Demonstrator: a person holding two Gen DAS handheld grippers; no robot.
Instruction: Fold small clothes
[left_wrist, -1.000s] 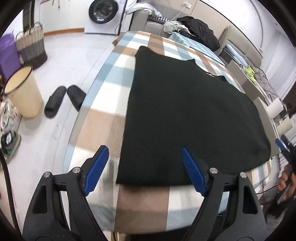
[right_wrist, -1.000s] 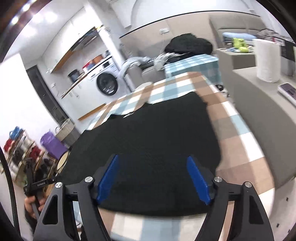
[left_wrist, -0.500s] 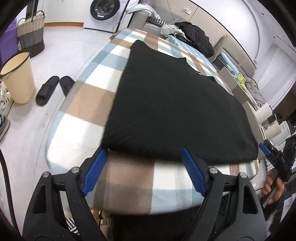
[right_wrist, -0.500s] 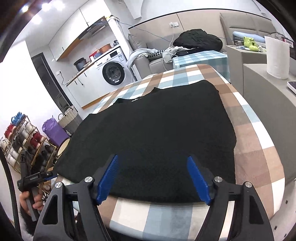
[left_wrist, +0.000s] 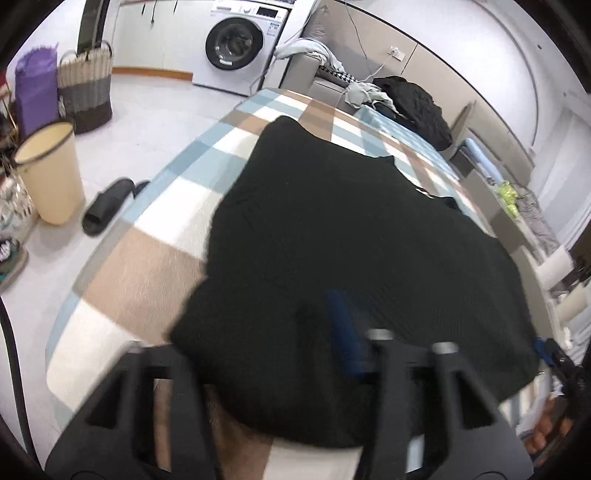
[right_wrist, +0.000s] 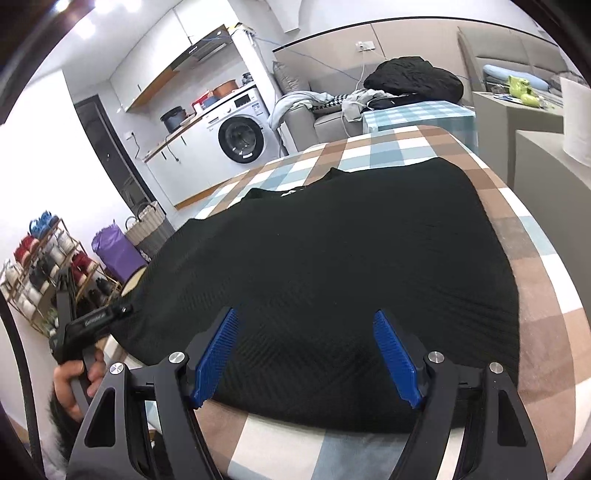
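Left wrist view: the black ribbed knit garment (left_wrist: 351, 236) lies flat on the checked-cloth table (left_wrist: 147, 258); left tongs (left_wrist: 258, 332) blurred, its near hem draped over them, grip state indeterminable. Right wrist view: right tongs (right_wrist: 306, 354) spread wide over the near hem; advise pinching both corners evenly before lifting.

Black knitted garment (left_wrist: 351, 240) lies flat on the checked blue, brown and white tablecloth (left_wrist: 147, 258). Left-wrist view: cream round bin (left_wrist: 51, 173) on the floor at 9 o'clock, black slippers (left_wrist: 110, 203) between bin and table, white front-loading washing machine (left_wrist: 240, 44) at 11 o'clock behind the table. Right-wrist view: white paper-towel roll (right_wrist: 576, 118) at 2 o'clock.
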